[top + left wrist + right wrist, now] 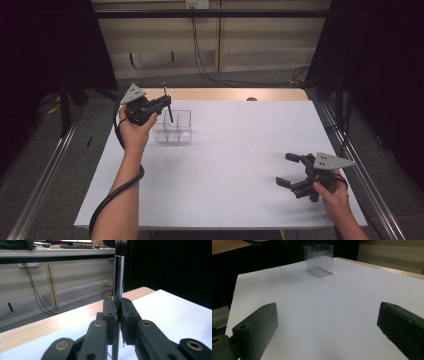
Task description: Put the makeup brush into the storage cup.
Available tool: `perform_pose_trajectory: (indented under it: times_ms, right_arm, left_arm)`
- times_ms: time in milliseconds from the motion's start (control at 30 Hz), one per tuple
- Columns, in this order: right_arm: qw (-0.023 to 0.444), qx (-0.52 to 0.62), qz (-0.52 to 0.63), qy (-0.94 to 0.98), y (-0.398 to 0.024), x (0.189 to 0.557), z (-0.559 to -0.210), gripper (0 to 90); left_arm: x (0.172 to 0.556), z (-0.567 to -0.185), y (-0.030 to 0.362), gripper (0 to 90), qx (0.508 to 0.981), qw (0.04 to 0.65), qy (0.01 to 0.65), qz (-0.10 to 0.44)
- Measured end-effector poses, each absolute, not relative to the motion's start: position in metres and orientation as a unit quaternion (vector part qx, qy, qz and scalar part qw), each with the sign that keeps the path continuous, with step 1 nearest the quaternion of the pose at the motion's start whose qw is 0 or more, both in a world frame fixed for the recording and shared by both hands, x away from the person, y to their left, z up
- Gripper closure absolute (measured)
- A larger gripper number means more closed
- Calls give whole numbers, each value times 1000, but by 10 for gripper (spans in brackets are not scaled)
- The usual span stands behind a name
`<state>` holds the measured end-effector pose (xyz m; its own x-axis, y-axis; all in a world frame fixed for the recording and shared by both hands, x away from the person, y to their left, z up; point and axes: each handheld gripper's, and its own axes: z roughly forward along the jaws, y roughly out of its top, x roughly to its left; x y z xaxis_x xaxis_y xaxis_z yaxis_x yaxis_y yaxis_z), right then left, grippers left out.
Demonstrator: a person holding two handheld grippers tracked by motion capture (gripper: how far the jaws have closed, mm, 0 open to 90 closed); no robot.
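At the far left of the white bench (225,165), the left tongs (162,105) are clenched on a makeup brush (167,105), gripping its handle with the bristles up. The brush stands nearly upright, its lower end over the clear plastic organiser (175,127) just beside the hand. Well apart, near the right front corner, the right tongs (287,170) hang released, jaws wide with nothing between them.

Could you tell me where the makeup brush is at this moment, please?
In the high view the makeup brush stands nearly upright at the table's far left, clamped in the left gripper, its lower end over the clear organizer.
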<state>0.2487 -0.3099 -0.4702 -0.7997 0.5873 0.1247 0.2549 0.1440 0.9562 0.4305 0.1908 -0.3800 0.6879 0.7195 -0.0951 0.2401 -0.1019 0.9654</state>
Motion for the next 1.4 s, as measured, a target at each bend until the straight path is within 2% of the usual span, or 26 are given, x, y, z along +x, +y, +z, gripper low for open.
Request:
perform_pose_trajectory:
  times_ms: [1400]
  right_arm:
    - [149, 283, 589, 742, -312, 247, -469, 30]
  left_arm:
    - [430, -394, 188, 835, 719, 569, 342, 203]
